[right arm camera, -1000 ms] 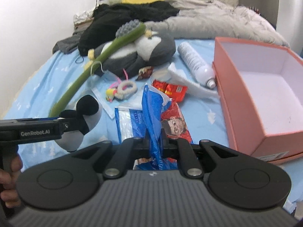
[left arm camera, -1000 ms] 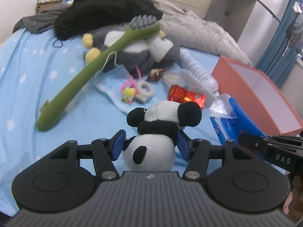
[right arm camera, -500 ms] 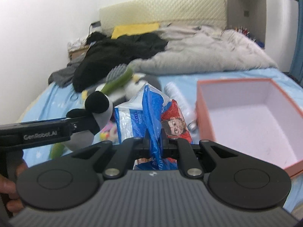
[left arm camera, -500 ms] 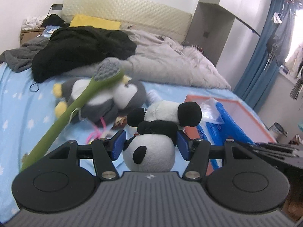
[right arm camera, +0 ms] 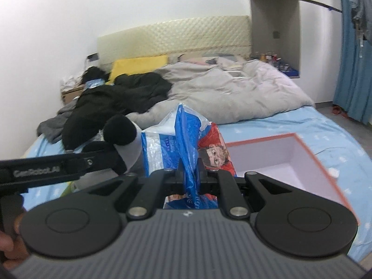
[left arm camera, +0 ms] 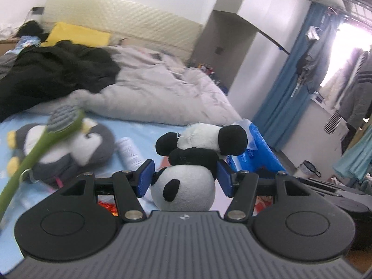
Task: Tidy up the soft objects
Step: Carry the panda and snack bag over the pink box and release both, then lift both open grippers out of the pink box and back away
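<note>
My left gripper is shut on a black-and-white panda plush and holds it in the air above the bed. The panda also shows at the left of the right wrist view. My right gripper is shut on a blue-and-white plastic tissue pack and holds it up; the pack shows behind the panda in the left wrist view. An open orange box with a pale inside lies on the bed, right of the pack.
A grey penguin plush lies on the blue sheet under a long green toothbrush-shaped plush. A white bottle lies beside it. A grey duvet and black clothes cover the far bed.
Both grippers have risen from the bed with the panda and the tissue pack held. The views now look higher across the room, and the box sits lower right.
</note>
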`<state>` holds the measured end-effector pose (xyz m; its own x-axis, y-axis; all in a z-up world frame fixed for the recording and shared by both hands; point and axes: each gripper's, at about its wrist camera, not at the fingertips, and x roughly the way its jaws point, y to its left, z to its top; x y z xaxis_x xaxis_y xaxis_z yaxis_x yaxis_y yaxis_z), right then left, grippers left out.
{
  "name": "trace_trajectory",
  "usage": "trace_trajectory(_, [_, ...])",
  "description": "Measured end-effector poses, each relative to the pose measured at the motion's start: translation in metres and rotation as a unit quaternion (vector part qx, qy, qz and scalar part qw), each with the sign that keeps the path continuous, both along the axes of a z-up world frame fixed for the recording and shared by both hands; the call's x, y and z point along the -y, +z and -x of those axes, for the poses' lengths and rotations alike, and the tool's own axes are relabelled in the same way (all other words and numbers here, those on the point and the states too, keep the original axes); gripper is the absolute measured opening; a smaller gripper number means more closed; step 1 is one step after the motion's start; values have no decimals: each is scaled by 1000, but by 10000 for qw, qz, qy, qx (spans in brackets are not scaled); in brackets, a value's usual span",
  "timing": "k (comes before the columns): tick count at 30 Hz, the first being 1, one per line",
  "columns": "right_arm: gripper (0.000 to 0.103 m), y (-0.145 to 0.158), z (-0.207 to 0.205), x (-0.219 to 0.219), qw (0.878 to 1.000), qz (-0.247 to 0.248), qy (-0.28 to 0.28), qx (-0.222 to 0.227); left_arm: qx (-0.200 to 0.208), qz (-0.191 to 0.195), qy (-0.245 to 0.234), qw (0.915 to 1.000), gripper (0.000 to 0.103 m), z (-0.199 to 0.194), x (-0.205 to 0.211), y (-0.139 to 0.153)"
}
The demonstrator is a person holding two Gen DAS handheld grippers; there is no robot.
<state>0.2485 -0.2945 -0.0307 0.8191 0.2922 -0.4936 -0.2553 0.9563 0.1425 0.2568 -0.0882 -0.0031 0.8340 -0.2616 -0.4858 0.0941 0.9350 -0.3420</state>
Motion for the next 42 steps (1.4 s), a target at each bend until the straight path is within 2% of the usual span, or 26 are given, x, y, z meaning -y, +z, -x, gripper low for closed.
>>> trace_trajectory(4, [11,3,-15,33,9994,27,-315,-102,1,23,-250,9997,64,-17,33,4])
trace_trajectory(8, [11,-9,-24,62,9979,112,-568,-296,-163,60,-494,9986,64,-32,64,-7])
trace_trajectory(13, [11,-43,-39,86,9951,258,-761,-583,-562,85,-764,9955,64,-60,98,-46])
trace_trajectory(16, [11,-67,-50,97,9938,356,-761,-729,-711,-193,-917,9931,64,-82,121,-71])
trace_trajectory(24, [11,-133,-81,125,9887,182,-781,-1269,-1288,-449,-1057,9850,64,-134,159,-129])
trace_trajectory(29, [11,-158,-92,132,9857,151,-721,-1514,-1549,-547,-1032,9810,64,-151,167,-157])
trace_trajectory(33, [14,-165,-96,132,9850,147,-684,-1576,-1618,-598,-1025,9797,65,-157,167,-166])
trace_trajectory(36, [23,-165,-98,131,9839,135,-643,-1665,-1667,-599,-1071,9783,67,-158,164,-166])
trace_trajectory(38, [40,-161,-97,130,9845,154,-660,-1620,-1613,-628,-1056,9792,68,-153,161,-160])
trace_trajectory(42, [41,-146,-90,130,9862,88,-698,-1496,-1475,-606,-1065,9814,69,-141,153,-142])
